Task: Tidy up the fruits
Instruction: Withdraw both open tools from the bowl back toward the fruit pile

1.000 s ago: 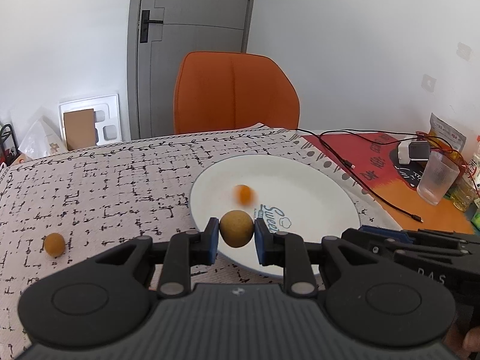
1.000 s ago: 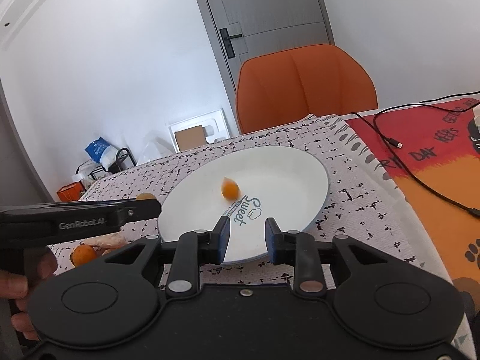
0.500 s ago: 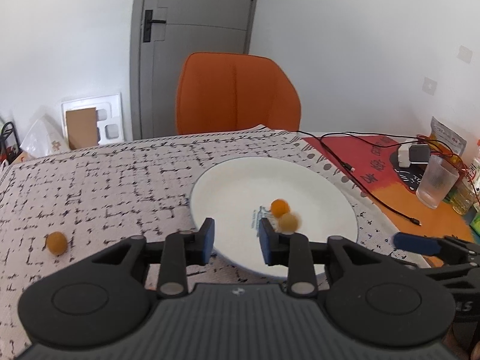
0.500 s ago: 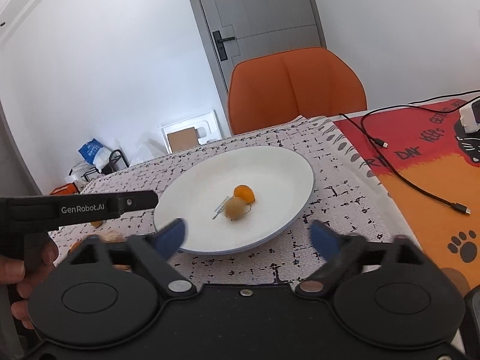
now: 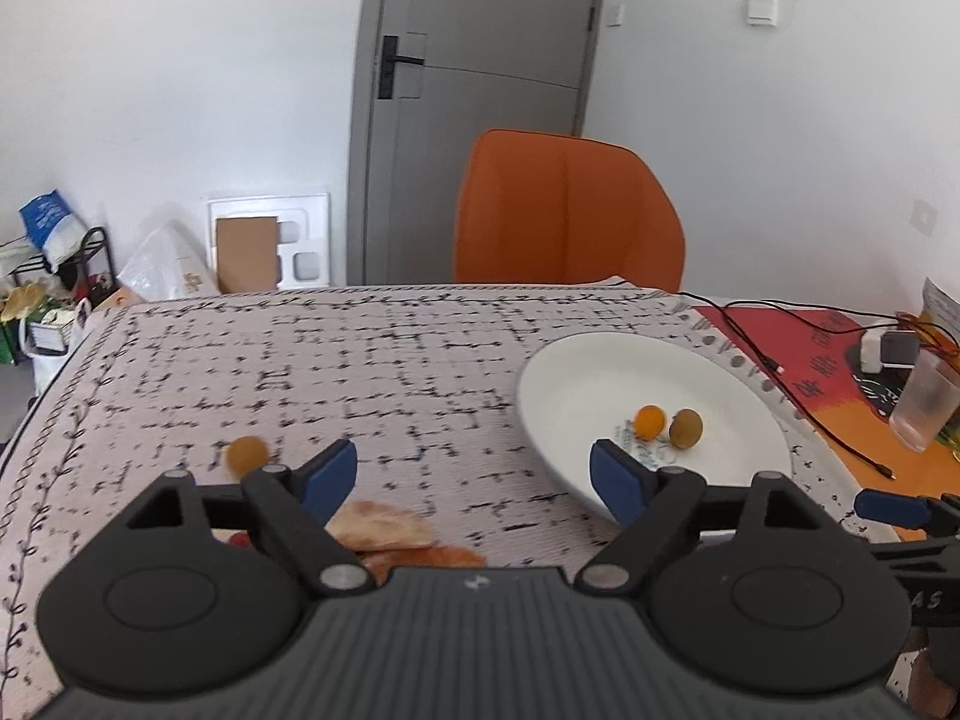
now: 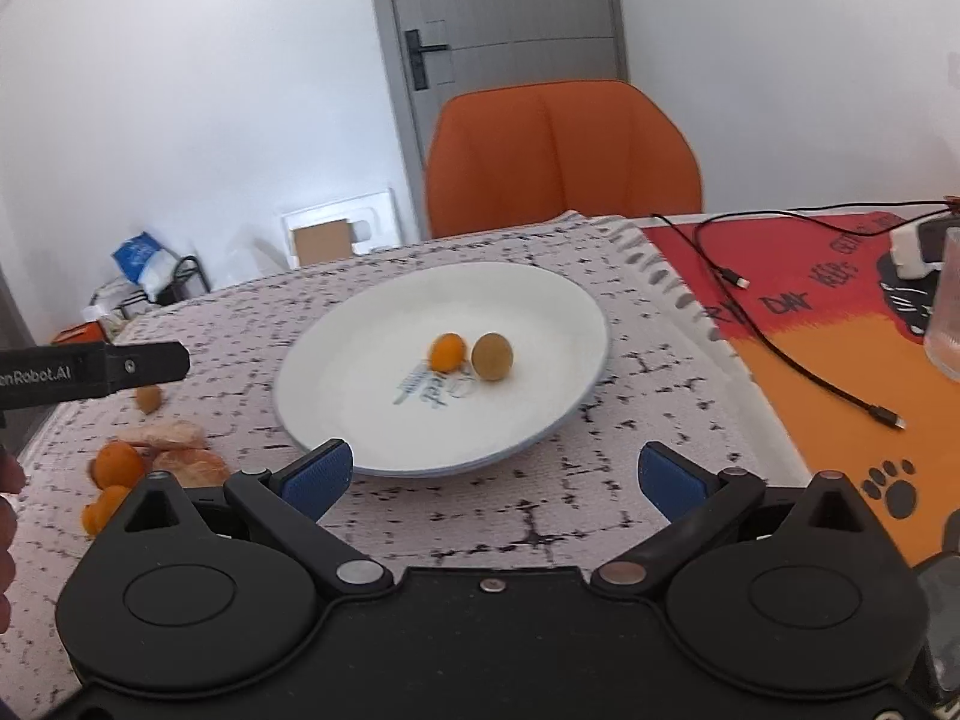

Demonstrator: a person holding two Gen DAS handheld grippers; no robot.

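Observation:
A white plate (image 6: 360, 354) (image 5: 576, 372) holds a small orange fruit (image 6: 447, 351) (image 5: 650, 421) and a brown round fruit (image 6: 492, 356) (image 5: 686, 428), side by side. My left gripper (image 5: 474, 477) hovers left of the plate with its jaws opening and nothing between them. A loose brownish-orange fruit (image 5: 246, 455) (image 6: 147, 399) lies on the cloth just beyond its left finger. My right gripper (image 6: 492, 477) stands wide open and empty at the plate's near rim. More orange fruits (image 6: 115, 463) and pale peel-like pieces (image 6: 162, 435) (image 5: 381, 525) lie at the near left.
A patterned cloth (image 5: 372, 360) covers the table, with a red-orange mat (image 6: 840, 324) to the right carrying black cables (image 6: 780, 354), a charger (image 5: 885, 348) and a clear glass (image 5: 921, 399). An orange chair (image 5: 567, 210) stands behind the table. The left tool's arm (image 6: 90, 369) shows at the right view's left edge.
My left gripper let go of the brown fruit, which dropped onto the plate beside the orange one; it then swung left and opened wider. My right gripper went from nearly shut to wide open.

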